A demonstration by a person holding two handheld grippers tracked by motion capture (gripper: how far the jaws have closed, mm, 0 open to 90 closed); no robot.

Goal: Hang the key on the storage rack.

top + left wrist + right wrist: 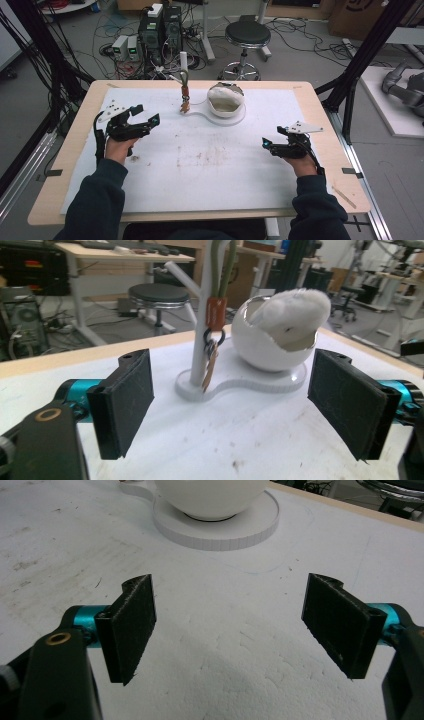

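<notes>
With its jaws spread wide, the left gripper (150, 121) is best brought slowly and straight to the keys (211, 357) hanging on the white stand (202, 340) beside the bowl (226, 101), while the right gripper (267, 145), also spread, is kept low.

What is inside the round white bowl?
Something white and fluffy fills the opening of the round white bowl and pokes over its rim. It covers whatever might lie beneath it, so the bottom stays hidden.

Left claw (235, 405) jaws wide apart, facing keys (211, 360) hanging on stand (200, 340), white bowl (272, 340) beside
</notes>
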